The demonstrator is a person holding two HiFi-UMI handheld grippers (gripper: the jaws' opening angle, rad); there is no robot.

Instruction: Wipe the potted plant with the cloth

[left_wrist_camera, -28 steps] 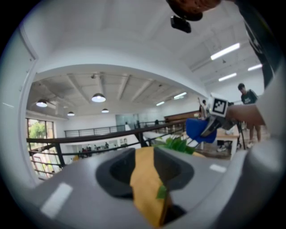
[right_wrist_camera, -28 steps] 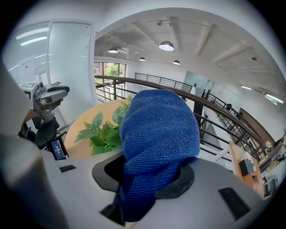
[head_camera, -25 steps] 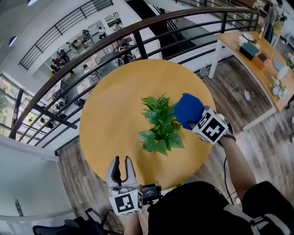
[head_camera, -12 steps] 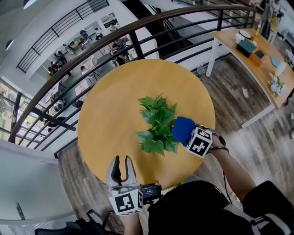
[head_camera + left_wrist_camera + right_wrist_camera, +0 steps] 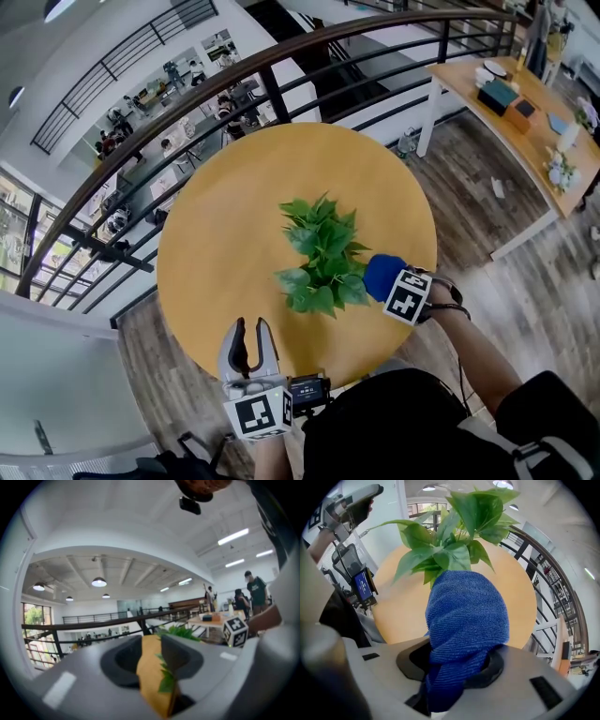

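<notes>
Blue cloth (image 5: 378, 270) clamped in right claw (image 5: 461, 660) — against plant (image 5: 322, 255) leaves; left claw (image 5: 249, 330) apart.

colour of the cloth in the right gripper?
Blue, solid, with a fine ribbed weave. The cloth shows best in the right gripper view, bunched between the jaws.

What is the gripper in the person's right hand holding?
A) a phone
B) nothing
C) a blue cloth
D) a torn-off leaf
C: in its own view the right gripper is shut on a bunched blue cloth, which sits right in front of the plant.
</notes>
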